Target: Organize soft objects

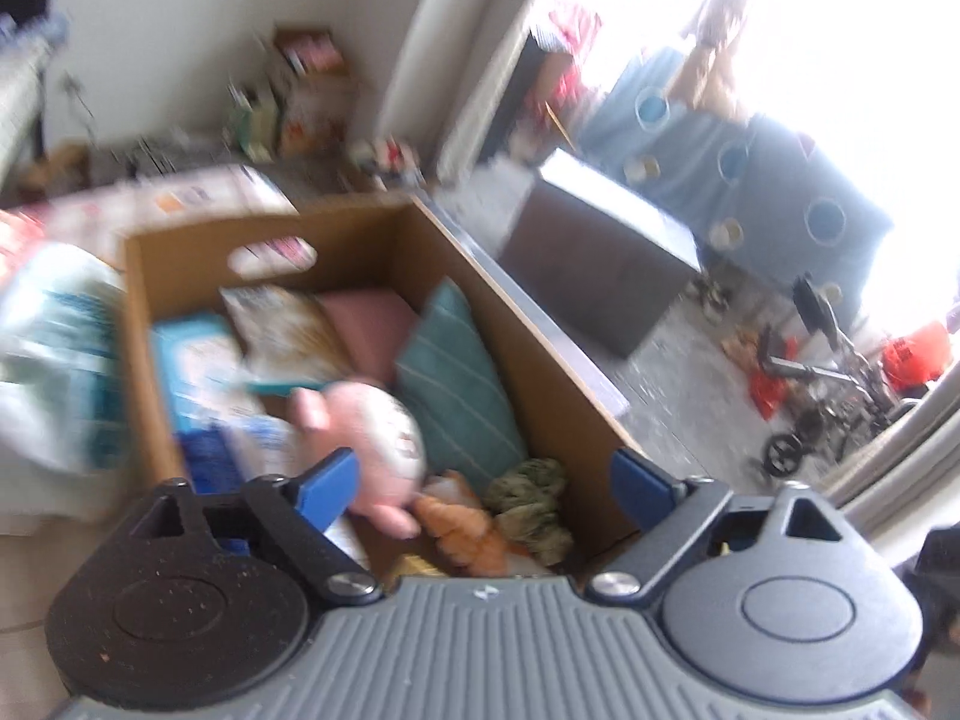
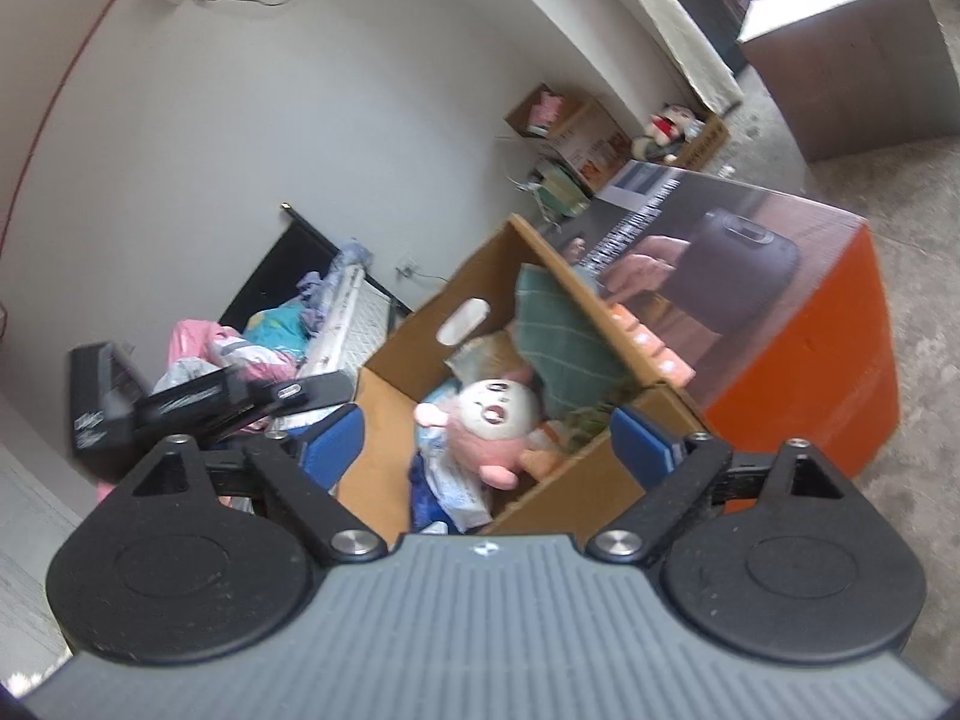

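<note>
An open cardboard box (image 1: 558, 384) (image 2: 564, 492) holds soft things. On top lies a pink and white plush (image 1: 384, 438) (image 2: 492, 420). Beside it are a teal striped cushion (image 1: 456, 384) (image 2: 558, 324), a pink cushion (image 1: 372, 324), an orange plush (image 1: 468, 528) and a green plush (image 1: 534, 504). My left gripper (image 1: 485, 492) hangs open above the box's near end; the pink plush shows next to its left finger, with no grip on it. My right gripper (image 2: 487, 441) is open too, above the box's near rim, with nothing between its fingers.
A large orange carton (image 2: 792, 336) stands against the box's right side. Blue and white packets (image 1: 204, 396) fill the box's left part. A bed with heaped clothes (image 2: 252, 348) lies to the left, and a black device (image 2: 132, 402) is near it. A dark box (image 1: 600, 264) stands on the floor.
</note>
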The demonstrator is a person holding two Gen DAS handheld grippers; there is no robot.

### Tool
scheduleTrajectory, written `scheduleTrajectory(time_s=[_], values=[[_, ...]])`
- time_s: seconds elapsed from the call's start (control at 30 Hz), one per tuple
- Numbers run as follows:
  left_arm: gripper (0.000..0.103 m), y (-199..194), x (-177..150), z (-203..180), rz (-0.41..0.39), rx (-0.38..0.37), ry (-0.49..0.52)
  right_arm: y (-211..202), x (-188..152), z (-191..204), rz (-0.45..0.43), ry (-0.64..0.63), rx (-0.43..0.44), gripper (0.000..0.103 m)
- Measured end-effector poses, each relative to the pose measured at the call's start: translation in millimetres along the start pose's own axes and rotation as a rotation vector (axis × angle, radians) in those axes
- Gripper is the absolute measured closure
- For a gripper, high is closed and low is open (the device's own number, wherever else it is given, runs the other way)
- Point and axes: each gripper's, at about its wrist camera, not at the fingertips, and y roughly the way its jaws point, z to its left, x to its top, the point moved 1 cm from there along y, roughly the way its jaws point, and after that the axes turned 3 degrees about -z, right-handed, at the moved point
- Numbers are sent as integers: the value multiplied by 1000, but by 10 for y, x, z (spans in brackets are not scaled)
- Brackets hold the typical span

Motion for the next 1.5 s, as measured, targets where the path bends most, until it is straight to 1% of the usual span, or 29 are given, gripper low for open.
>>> scheduleTrajectory(time_s=[0.07, 0.1, 0.17, 0.23, 0.3, 0.47, 0.57, 0.63, 0.73, 0.8, 0.9, 1.0, 1.1, 1.17, 1.23, 1.37, 1.43, 1.5], values=[[4, -293, -104, 66, -64, 53, 21, 77, -37, 163, 2, -48, 10, 4], [2, -443, -164, 102, -95, 83, 28, 116, -52, 261, 4, -78, 14, 3], [0, -705, -281, 193, -153, 142, 36, 182, -89, 476, 12, -151, 19, 1], [0, -896, -398, 287, -189, 203, 22, 249, -144, 706, 24, -230, 15, 1], [0, -1047, -517, 397, -207, 252, -6, 326, -206, 927, 40, -313, 3, 1], [0, -1295, -813, 657, -221, 381, -79, 415, -484, 1470, 59, -515, -79, 1], [0, -1385, -1004, 797, -215, 445, -114, 432, -638, 1661, 61, -577, -120, 1], [0, -1433, -1115, 888, -210, 478, -142, 449, -721, 1735, 62, -595, -147, 1], [0, -1460, -1265, 995, -200, 516, -172, 441, -838, 1794, 59, -623, -183, 1], [0, -1476, -1350, 1045, -188, 536, -189, 449, -897, 1812, 53, -652, -225, 1], [0, -1457, -1420, 1092, -161, 549, -214, 458, -990, 1846, 31, -714, -304, 1], [0, -1465, -1476, 1065, -159, 554, -211, 451, -1038, 1848, 5, -771, -342, 1], [0, -1439, -1494, 964, -180, 593, -172, 417, -1041, 1828, 7, -771, -326, 1], [0, -1415, -1484, 898, -187, 621, -134, 407, -993, 1797, 21, -739, -306, 1], [0, -1394, -1477, 850, -189, 627, -112, 392, -960, 1769, 26, -704, -286, 1], [0, -1373, -1498, 801, -211, 626, -124, 357, -932, 1735, 25, -669, -235, 1], [0, -1361, -1521, 787, -221, 651, -126, 342, -947, 1729, 28, -665, -204, 1], [0, -1344, -1527, 766, -211, 676, -117, 333, -969, 1732, 37, -659, -196, 1]])
